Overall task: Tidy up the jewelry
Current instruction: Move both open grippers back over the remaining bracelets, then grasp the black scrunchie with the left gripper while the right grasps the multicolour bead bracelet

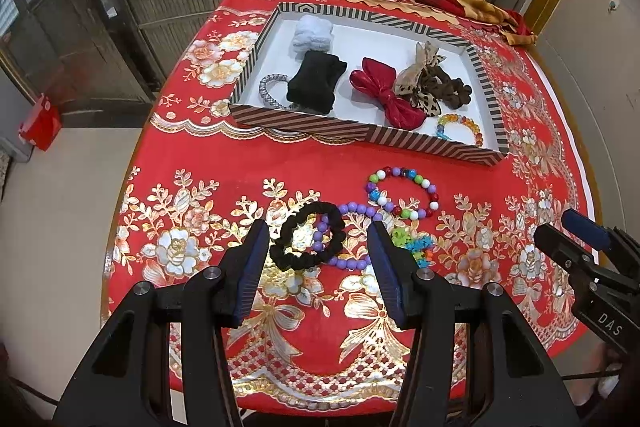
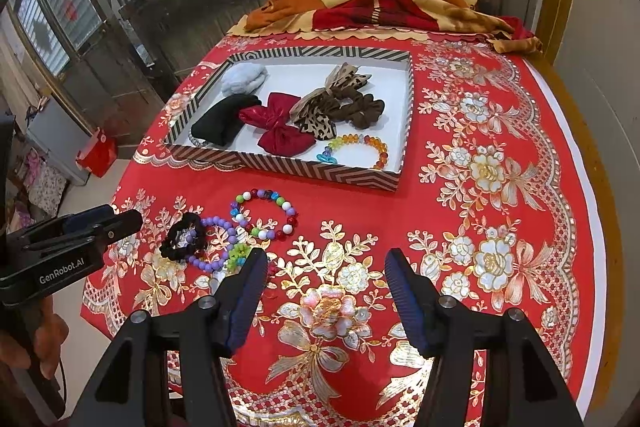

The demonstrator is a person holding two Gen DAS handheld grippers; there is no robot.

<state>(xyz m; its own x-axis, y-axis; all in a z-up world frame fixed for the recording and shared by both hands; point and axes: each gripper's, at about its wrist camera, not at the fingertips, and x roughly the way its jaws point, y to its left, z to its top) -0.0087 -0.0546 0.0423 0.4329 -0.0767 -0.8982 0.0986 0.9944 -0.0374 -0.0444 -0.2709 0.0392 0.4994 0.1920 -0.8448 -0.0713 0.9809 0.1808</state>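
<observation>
Both grippers empty, jaws wide: left gripper (image 1: 318,247) frames black scrunchie (image 1: 307,242) overlapping purple bracelet (image 1: 352,235), probably next for striped tray (image 1: 304,129); right gripper (image 2: 326,275) hovers over bare cloth.

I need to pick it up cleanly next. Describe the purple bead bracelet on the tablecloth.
The purple bead bracelet is a closed loop of round, glossy, lilac beads that look plastic, lying flat on the red tablecloth outside the striped box. One side is threaded through the black scrunchie, which overlaps it. A green and blue piece lies at its other side. No tool touches it.
</observation>
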